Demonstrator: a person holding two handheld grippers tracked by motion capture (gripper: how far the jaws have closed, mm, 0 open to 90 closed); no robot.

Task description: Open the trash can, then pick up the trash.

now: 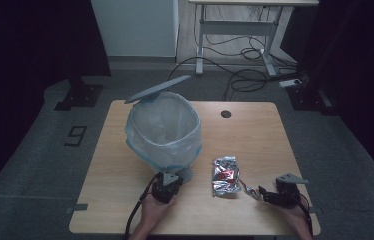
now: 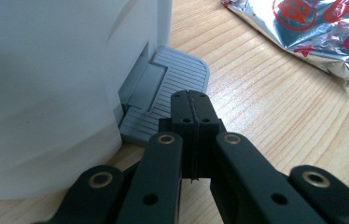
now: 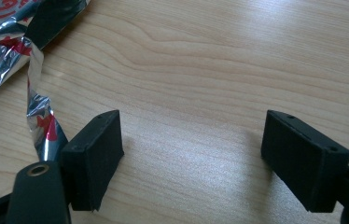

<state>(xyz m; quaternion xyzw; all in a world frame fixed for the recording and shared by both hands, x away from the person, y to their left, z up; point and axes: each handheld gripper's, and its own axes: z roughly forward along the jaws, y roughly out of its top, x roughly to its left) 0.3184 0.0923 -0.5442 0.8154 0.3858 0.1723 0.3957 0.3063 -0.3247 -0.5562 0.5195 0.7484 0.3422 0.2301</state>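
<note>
Two grippers are at work on the near side of the table (image 1: 120, 165). The left gripper (image 2: 191, 100), jaws pressed together and empty, bears on the grey pedal (image 2: 175, 77) of the lined bin (image 1: 164, 131), whose lid (image 1: 157, 89) stands raised. The right gripper (image 3: 189, 154) rests with jaws spread wide, holding nothing, just right of the crumpled foil wrapper (image 1: 226, 175). Likely best: keep the pedal down steadily and pinch the wrapper's twisted tail (image 3: 39, 109) firmly before lifting.

Crumpled foil wrapper (image 1: 226, 175) beside lid-up pedal bin (image 1: 164, 131)
</note>
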